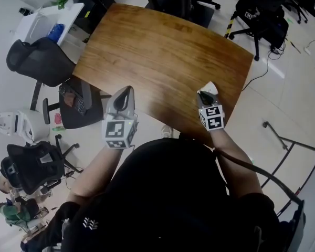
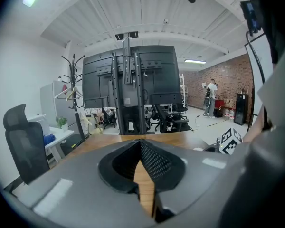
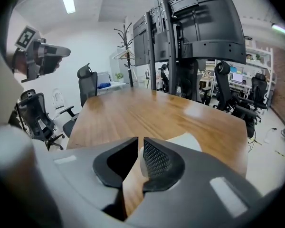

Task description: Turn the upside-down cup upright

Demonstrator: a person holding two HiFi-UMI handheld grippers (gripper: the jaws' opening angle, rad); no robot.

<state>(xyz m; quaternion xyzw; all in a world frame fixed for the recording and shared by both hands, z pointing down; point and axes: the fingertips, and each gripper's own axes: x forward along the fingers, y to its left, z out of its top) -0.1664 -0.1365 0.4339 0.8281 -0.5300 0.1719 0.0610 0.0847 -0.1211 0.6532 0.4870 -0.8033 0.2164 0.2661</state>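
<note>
With the right gripper nipping the wall of the cup and the left gripper closed empty, best seat the cup flat on the tabletop before letting go.

Table: cup at near right edge; chairs to left.

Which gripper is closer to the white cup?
Right. The right gripper pinches the white cup between its jaws; the left gripper is shut, empty, well off to the cup's left.
</note>
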